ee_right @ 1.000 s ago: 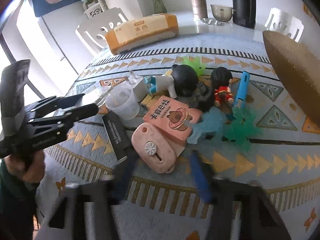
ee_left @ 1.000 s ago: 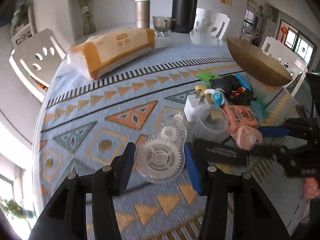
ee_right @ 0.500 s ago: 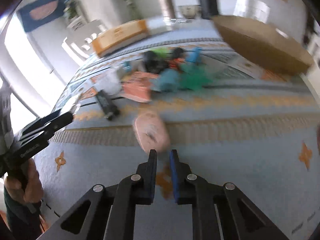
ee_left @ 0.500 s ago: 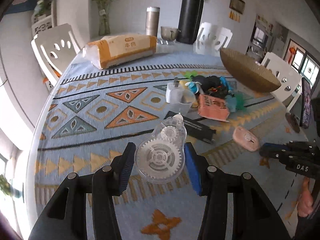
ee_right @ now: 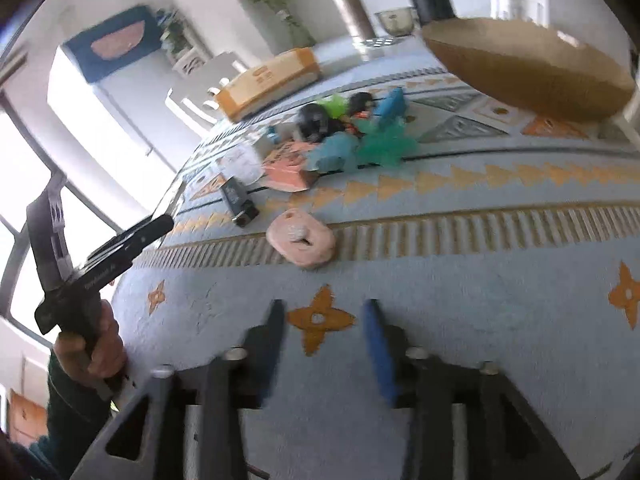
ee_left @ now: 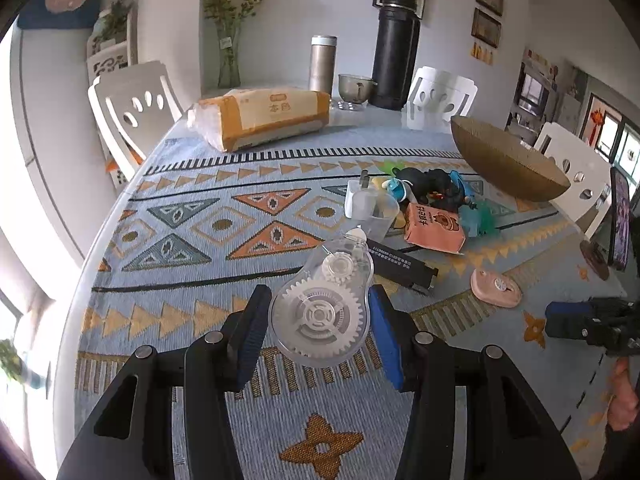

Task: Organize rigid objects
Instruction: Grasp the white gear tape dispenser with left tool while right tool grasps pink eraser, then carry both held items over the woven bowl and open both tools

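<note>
Released since 0.5 s ago, pink tape dispenser point(ee_right: 301, 238) lies on tablecloth point(ee_right: 480, 288); right gripper point(ee_right: 324, 320) wide, empty. Left gripper point(ee_left: 318, 320) clamps clear correction-tape dispenser point(ee_left: 324, 308). Tissue pack point(ee_left: 264, 116) reads "本色".

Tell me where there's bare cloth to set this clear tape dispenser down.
Bare: the near strip around the orange flower motif, before the pink case, and the left stretch between the tissue pack and the left gripper. Crowded: the toy pile by the woven bowl.
</note>
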Demonstrator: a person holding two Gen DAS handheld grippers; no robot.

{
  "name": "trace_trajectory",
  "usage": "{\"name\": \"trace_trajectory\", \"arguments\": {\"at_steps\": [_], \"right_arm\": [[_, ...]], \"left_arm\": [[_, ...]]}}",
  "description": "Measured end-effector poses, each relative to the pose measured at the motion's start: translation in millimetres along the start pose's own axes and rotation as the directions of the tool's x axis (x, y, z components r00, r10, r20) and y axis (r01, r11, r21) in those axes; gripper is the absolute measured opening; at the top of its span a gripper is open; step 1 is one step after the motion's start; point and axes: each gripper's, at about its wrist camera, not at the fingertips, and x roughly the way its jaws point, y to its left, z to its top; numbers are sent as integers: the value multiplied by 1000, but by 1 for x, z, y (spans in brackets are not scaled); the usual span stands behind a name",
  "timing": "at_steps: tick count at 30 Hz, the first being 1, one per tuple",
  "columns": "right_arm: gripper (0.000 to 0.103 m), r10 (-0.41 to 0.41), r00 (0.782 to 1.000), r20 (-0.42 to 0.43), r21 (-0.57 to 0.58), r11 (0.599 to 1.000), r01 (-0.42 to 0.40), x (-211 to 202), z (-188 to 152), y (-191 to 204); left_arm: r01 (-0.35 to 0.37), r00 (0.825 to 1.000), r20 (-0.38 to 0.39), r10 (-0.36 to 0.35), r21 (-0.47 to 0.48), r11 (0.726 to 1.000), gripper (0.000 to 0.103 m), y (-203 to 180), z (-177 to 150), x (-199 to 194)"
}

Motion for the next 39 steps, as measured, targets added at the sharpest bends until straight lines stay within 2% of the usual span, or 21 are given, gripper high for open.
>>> {"name": "trace_trajectory", "arguments": {"at_steps": [2, 3, 4, 6, 9, 13, 16, 17, 20, 23, 26, 30, 39], "right_arm": [[63, -76, 997, -11, -75, 994, 75, 8, 6, 19], [63, -147, 989, -11, -119, 982, 144, 12, 9, 26], [63, -251, 968, -19, -180, 953, 243, 21, 14, 37], [63, -334, 941, -44, -248, 916, 314, 35, 23, 44], [63, -293, 953, -75, -254, 930, 265, 48, 42, 42], [63, -306, 952, -17, -240, 925, 293, 56, 52, 42], [47, -290, 957, 30, -252, 924, 288, 56, 48, 49], [35, -291, 956, 41, -269, 918, 291, 56, 46, 53], [34, -320, 944, 84, -321, 888, 329, 55, 38, 67], [34, -310, 939, 148, -355, 870, 342, 48, 33, 79], [34, -308, 934, 179, -324, 879, 351, 40, 33, 75], [34, -307, 937, 166, -267, 901, 343, 38, 37, 64], [34, -322, 919, 227, -275, 884, 377, 31, 32, 70]], "left_arm": [[-3, 1000, 9, 2, 9, 1000, 47, -2, -1, -1], [-3, 1000, 11, 3, 7, 1000, 47, -2, -1, -2], [-3, 1000, 12, 3, 1, 1000, 47, -1, -1, -2], [-4, 1000, 10, 4, -15, 1000, 47, 1, -1, -1], [-3, 1000, 8, 4, -31, 1000, 47, 2, -1, 0], [-11, 1000, 6, 11, -31, 999, 47, 1, -1, 1], [-11, 1000, -2, 11, -34, 999, 47, 1, -1, 2], [-11, 1000, -3, 11, -35, 999, 47, 1, -2, 3], [-12, 1000, -4, 12, -35, 999, 47, 2, -1, 3], [-12, 1000, -4, 12, -35, 999, 47, 2, -1, 3], [-12, 1000, -3, 12, -33, 999, 47, 2, -1, 3], [-17, 1000, -1, 17, -28, 999, 47, 1, -1, 3], [-17, 1000, 10, 18, -23, 1000, 47, 0, -1, 0]]}}
